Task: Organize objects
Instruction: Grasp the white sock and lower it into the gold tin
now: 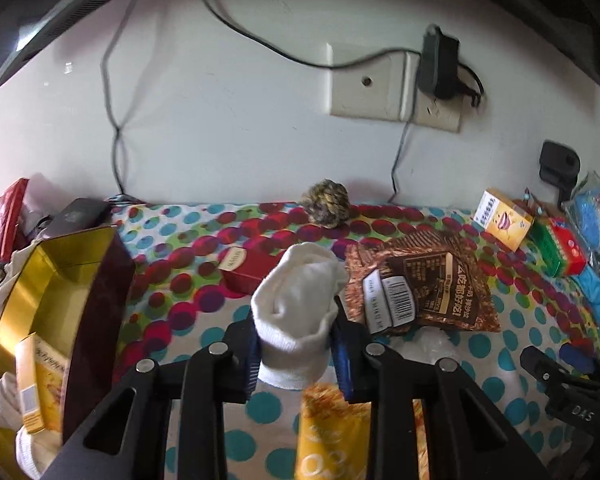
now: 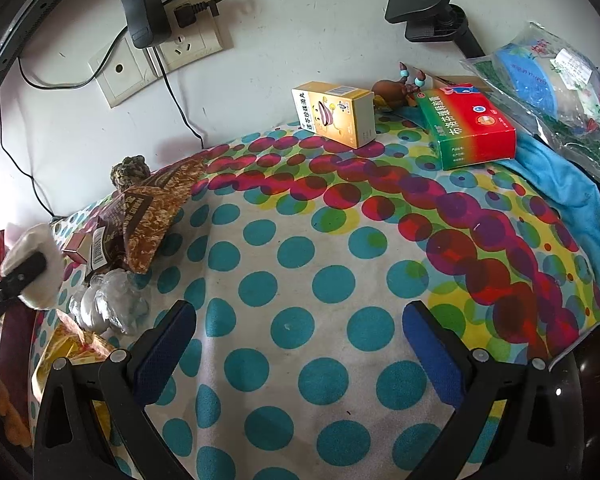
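While a rolled white sock (image 1: 296, 320) is clamped in the left gripper (image 1: 298, 354) right of the gold tin (image 1: 48, 276), the right gripper (image 2: 300, 344) is held spread and unloaded above the dotted cloth (image 2: 320, 240).

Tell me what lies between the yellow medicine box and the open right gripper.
Nothing: in the right wrist view, only bare polka-dot cloth stretches from the yellow medicine box down to the right gripper, whose jaws stand wide apart and empty.

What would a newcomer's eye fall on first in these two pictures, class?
First, the rolled white sock clamped in the left hand-held gripper, above the bright polka-dot cloth. Next, the gold-lined box at far left, and the green-and-red medicine box near the wall, ahead of the open right hand-held gripper.
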Motion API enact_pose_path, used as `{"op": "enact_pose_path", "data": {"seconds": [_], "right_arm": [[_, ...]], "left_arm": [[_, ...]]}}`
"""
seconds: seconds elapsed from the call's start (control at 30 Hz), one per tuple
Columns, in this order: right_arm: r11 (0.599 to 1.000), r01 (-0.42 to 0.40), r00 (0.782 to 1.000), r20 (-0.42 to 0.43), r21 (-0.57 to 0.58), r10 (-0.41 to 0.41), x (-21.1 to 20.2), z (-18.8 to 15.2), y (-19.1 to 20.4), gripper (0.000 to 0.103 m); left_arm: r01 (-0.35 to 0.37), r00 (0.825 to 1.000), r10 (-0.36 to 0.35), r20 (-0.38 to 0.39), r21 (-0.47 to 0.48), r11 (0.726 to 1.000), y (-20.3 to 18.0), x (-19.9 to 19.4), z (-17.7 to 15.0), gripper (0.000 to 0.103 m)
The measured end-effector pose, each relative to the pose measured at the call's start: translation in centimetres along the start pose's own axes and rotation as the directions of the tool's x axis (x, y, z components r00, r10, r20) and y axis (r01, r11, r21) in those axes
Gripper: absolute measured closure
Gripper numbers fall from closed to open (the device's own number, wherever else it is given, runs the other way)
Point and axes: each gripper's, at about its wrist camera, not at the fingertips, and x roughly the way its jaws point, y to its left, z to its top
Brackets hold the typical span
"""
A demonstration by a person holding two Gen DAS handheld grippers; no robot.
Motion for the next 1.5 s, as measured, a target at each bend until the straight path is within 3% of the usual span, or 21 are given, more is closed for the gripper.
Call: {"op": "enact_pose_path", "data": {"seconds": [0.2, 0.53, 0.73, 1.17, 1.23, 1.3, 1.4, 1.47, 1.5], "right_arm": [[1.000, -0.002, 1.000, -0.001, -0.003, 0.002, 0.0, 0.0, 0.1, 0.000], [1.000, -0.008, 1.000, -0.006, -0.003, 0.008, 0.0, 0.0, 0.1, 0.000], [1.000, -0.007, 1.000, -0.007, -0.004, 0.007, 0.1, -0.1, 0.0, 0.000], [1.000, -0.006, 1.000, -0.005, -0.005, 0.006, 0.1, -0.1, 0.1, 0.000], [1.000, -0.008, 1.000, -0.006, -0.004, 0.008, 0.1, -0.1, 0.1, 0.000], [1.000, -0.007, 1.000, -0.006, -0.005, 0.007, 0.1, -0.1, 0.1, 0.000], [1.000, -0.008, 1.000, -0.005, -0.005, 0.008, 0.1, -0.2, 0.1, 0.000], [1.000, -0.007, 1.000, -0.004, -0.003, 0.007, 0.0, -0.2, 0.1, 0.000], [1.000, -0.006, 1.000, -0.004, -0.003, 0.006, 0.0, -0.2, 0.1, 0.000]], "left_arm": [[-0.080, 0.995, 0.084, 0.044, -0.083, 0.993, 4.3, -3.5, -0.6, 0.073], [-0.196, 0.978, 0.206, 0.036, -0.193, 0.962, 12.9, -6.1, -0.9, 0.073], [-0.277, 0.960, 0.256, -0.112, -0.258, 0.926, 18.1, -3.2, 0.4, 0.073], [-0.327, 0.938, 0.285, -0.195, -0.231, 0.917, 19.2, 0.3, 0.6, 0.073], [-0.293, 0.943, 0.237, -0.233, -0.251, 0.923, 19.6, 1.1, 0.3, 0.067], [-0.300, 0.933, 0.225, -0.281, -0.260, 0.918, 19.8, 1.8, -0.1, 0.058], [-0.308, 0.949, 0.273, -0.161, -0.270, 0.912, 19.6, -1.0, 0.3, 0.046], [-0.311, 0.950, 0.303, -0.071, -0.266, 0.912, 19.2, -3.8, 0.9, 0.041], [-0.293, 0.954, 0.298, -0.024, -0.269, 0.918, 19.0, -5.5, 1.2, 0.032]]}}
